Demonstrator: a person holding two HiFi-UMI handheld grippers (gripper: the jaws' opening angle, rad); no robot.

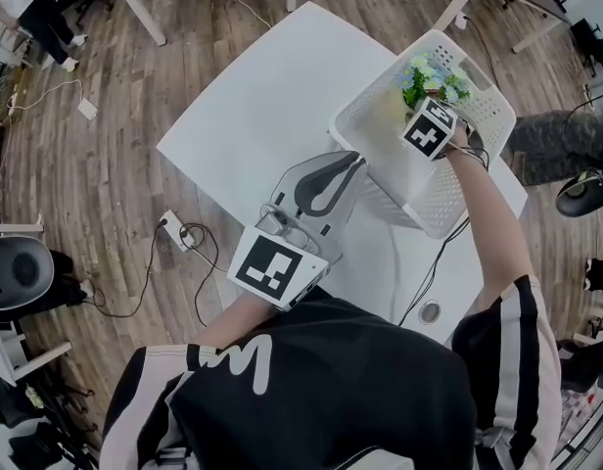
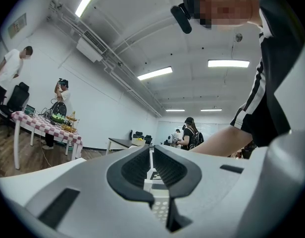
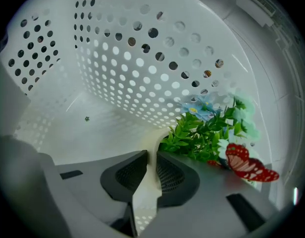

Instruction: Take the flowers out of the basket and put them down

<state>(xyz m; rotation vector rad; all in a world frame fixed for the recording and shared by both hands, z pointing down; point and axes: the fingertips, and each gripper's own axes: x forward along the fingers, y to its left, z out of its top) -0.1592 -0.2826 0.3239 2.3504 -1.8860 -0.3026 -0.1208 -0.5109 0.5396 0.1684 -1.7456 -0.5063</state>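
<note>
Flowers [image 3: 207, 133] sit in basket [image 3: 118, 58], far end, on white surface [image 1: 262, 116]. Right tool [image 3: 151, 155] inside basket, jaws almost together, nothing between; flowers just right of it. Left tool [image 2: 151, 150] jaws together, empty. Flowers look light, soft, bendy. Best grab green stems low, not butterfly [image 3: 249, 165].

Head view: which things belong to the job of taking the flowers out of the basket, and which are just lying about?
Job:
flowers
basket
right gripper, inside the basket
table, to set them on

Lying about:
power strip on the floor
chair at far left
</note>
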